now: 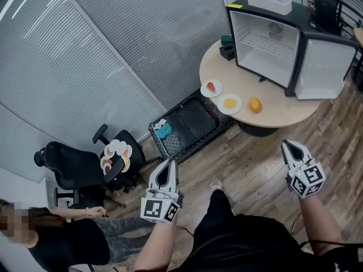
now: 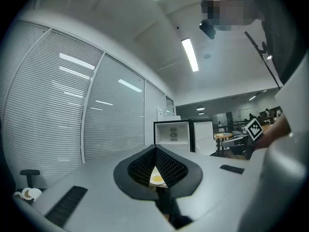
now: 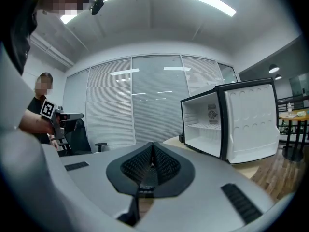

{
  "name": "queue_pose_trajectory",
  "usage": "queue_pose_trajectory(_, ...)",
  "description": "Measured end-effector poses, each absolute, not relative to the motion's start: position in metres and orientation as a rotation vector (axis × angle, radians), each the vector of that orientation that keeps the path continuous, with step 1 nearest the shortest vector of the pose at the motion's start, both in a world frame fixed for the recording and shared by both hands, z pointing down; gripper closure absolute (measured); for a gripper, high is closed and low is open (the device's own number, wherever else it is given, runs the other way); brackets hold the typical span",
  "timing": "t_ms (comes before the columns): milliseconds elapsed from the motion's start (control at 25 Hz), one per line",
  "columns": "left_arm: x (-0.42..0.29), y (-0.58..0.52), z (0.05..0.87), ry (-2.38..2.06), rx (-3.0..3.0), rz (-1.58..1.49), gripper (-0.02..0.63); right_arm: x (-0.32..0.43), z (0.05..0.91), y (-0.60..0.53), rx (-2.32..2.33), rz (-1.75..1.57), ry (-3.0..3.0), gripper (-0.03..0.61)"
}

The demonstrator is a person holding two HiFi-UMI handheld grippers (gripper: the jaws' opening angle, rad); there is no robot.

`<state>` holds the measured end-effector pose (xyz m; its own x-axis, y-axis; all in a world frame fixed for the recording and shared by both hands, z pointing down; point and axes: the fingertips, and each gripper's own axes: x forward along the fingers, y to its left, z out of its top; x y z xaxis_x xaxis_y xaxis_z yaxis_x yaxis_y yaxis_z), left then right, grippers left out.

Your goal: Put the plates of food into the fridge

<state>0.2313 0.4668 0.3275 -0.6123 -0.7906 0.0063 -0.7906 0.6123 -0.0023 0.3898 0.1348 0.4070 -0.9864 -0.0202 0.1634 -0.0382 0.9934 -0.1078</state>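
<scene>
Progress nil: red-food plate (image 1: 211,88) and yellow-food plate (image 1: 230,103) on round table (image 1: 283,111), outside open, empty mini fridge (image 1: 265,45); left gripper (image 1: 169,163) and right gripper (image 1: 287,145) clenched empty, well apart from both

A: Is there a way into the fridge (image 1: 266,44)?
B: From the front, yes — its mouth faces the wooden floor (image 1: 249,163). The door (image 1: 326,67), swung out rightward, closes off that side.
A: And lower down?
B: A red-food plate (image 1: 211,88), a yellow-food plate (image 1: 230,103) and an orange fruit (image 1: 256,105) sit on the table (image 1: 295,111) before it; a black tray (image 1: 193,123) lies on the floor beside the table.
</scene>
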Motion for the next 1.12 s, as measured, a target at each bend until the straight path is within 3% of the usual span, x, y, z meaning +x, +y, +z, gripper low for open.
queue_pose_trajectory(1120,-0.105,0.286,0.327,-2.422,1.937,-0.030,0.609,0.150,0.447,0.063,0.576,0.290,-2.783,0.572)
